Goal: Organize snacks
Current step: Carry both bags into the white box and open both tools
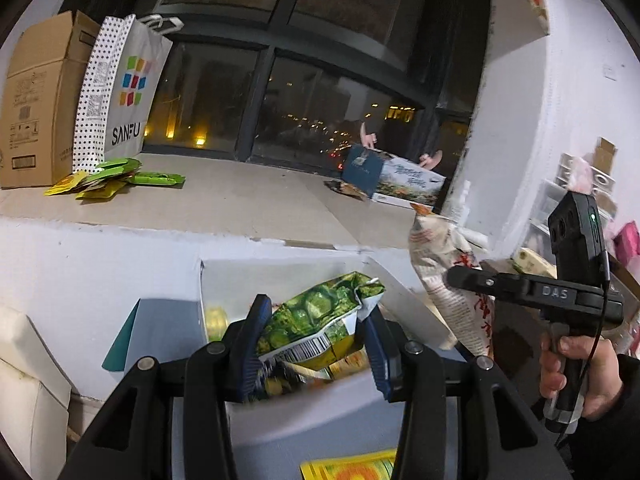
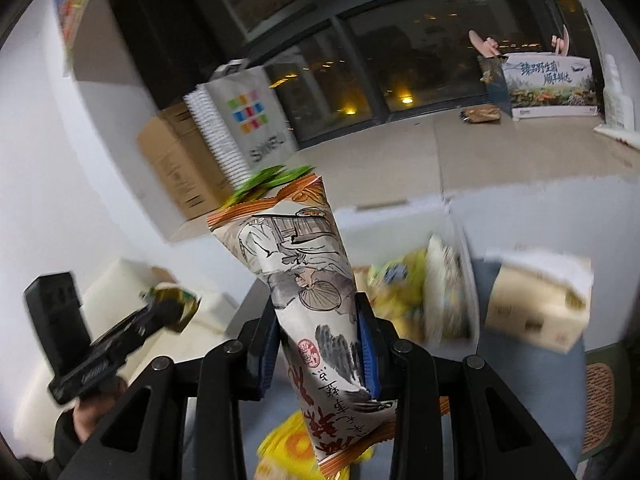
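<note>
Left gripper (image 1: 316, 320): clamped on a green packet (image 1: 320, 316), crumpled between the blue pads, barcode end nearest the camera, held above a white box (image 1: 280, 276) with more snacks inside. Right gripper (image 2: 320, 344): closed on a tall white packet (image 2: 304, 280) with ink drawings and orange ends, pinched at mid-length, upright and leaning slightly left. Seen from the left wrist, the same packet hanging from the right gripper, beside the box's right edge, with a hand (image 1: 576, 368) on the grip. On the ledge (image 1: 240, 196) behind: green sachets (image 1: 120, 178) near its left end (some yellow among them), just in front of a paper bag (image 1: 128, 88) and a carton (image 1: 40, 100). At the ledge's right end, by the window, a printed box (image 1: 404, 180). Yellow packets (image 2: 400, 288) blurred in the box, right of the white packet.
</note>
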Tool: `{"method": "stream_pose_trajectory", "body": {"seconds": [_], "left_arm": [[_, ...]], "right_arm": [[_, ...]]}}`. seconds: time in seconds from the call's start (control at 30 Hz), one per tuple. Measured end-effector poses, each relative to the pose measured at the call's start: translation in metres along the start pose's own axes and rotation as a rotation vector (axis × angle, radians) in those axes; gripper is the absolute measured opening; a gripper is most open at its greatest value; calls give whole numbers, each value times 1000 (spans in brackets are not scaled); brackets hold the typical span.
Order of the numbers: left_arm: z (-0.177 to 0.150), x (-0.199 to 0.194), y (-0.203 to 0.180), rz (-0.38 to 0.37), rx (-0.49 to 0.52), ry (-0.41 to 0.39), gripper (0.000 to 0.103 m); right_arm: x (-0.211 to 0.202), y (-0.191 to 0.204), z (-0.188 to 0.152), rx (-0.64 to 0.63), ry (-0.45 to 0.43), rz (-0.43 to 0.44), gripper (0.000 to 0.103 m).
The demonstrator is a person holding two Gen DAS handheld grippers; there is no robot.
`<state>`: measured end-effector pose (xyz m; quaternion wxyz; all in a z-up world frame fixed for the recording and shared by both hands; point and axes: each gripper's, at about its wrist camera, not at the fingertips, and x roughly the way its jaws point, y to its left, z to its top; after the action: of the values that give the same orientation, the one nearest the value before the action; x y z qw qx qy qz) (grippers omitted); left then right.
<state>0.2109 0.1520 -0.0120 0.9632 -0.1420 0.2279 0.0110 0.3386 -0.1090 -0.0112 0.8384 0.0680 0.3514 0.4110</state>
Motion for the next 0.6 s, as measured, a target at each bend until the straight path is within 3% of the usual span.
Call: {"method": "stream_pose_trajectory", "body": {"seconds": [0.13, 0.2, 0.27, 0.3, 0.33, 0.37, 0.47, 0.6], "left_arm": [[16, 39, 12, 44, 3, 25, 50], [23, 57, 18, 63, -1, 54, 57], [25, 68, 24, 52, -26, 70, 103], [24, 69, 25, 51, -27, 62, 103], [23, 70, 25, 45, -25, 65, 103], [21, 72, 25, 52, -21, 77, 103], [16, 69, 22, 68, 2, 70, 103], [12, 59, 13, 67, 30, 69, 103]], "right_arm": [[46, -12, 31, 7, 43, -89, 37], [65, -22, 40, 24, 64, -110, 37], [83, -30, 48, 28, 83, -128, 45], [88, -36, 50, 44, 96, -131, 57], [93, -41, 52, 71, 113, -138, 96], [94, -46, 51, 98, 114, -161, 103], [86, -55, 48, 134, 52, -169, 103], [81, -53, 40, 105, 69, -175, 103]]}}
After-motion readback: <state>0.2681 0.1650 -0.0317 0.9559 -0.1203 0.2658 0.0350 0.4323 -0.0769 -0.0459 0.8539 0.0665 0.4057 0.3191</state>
